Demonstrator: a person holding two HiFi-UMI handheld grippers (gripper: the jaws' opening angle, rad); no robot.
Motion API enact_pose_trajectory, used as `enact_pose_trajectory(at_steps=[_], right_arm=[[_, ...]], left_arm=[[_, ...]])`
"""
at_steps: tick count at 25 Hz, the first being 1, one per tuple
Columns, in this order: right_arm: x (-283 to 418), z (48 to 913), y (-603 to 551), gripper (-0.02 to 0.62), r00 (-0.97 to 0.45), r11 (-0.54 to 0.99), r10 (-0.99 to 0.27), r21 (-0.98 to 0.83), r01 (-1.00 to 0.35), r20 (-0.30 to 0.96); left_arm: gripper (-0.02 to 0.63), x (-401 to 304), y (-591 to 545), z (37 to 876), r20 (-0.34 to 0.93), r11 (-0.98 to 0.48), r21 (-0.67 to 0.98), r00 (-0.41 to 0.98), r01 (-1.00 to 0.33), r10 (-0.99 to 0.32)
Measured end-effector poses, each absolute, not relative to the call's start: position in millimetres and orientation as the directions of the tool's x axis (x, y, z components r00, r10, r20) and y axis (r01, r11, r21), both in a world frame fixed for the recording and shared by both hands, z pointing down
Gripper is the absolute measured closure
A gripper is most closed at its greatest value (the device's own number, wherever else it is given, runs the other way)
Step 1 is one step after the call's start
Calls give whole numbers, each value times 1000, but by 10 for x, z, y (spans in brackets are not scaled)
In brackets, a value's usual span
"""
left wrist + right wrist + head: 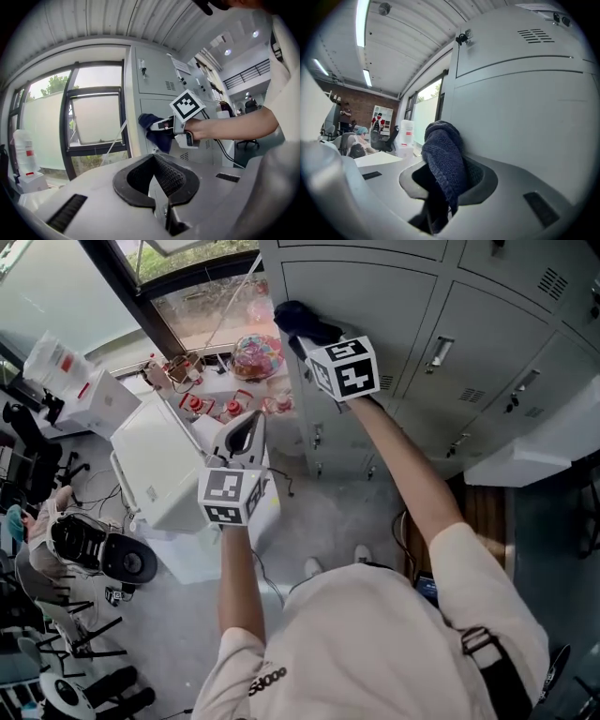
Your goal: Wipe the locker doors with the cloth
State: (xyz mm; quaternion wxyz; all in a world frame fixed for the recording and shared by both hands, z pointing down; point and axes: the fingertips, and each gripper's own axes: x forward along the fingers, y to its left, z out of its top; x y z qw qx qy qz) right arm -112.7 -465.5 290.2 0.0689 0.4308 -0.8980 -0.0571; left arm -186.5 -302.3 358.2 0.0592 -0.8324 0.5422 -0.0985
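A dark blue cloth [300, 320] is pinched in my right gripper [314, 338] and pressed against the left edge of a grey locker door [375, 296]. In the right gripper view the cloth [443, 164] bulges out of the shut jaws right beside the door [525, 117]. The left gripper view shows the cloth [152, 129] and the right gripper [164, 125] at the locker's left side. My left gripper [246, 435] hangs lower and to the left, away from the lockers, its jaws closed with nothing in them [159, 199].
The grey lockers [487, 362] run to the right with handles and vents. A white box [159, 460] and a cluttered windowsill [234, 381] stand left of them. A window [93, 124] is beside the lockers. People sit in the room behind [356, 140].
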Motion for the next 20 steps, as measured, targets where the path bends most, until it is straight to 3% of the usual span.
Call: enact_pose_trajectory(at_steps=[4,9,20], right_arm=[[-1083,2924,-4784,509,-542,538,-840,158,-828,15],[-915,2901,-4791,510,-542,537,-841,115,-836,-9],[294,2923,-4778,509,-454,452,-891,134,-882,14]], left_arm=[[594,-2038,-2926,3631,123,-376,-194,357,-906,-926],[594,-2094,-2963,3674,133,-373,-193,352,-908,-926],[594,-1440,-3279,3544,97,-486,-216,476,-847,-874]])
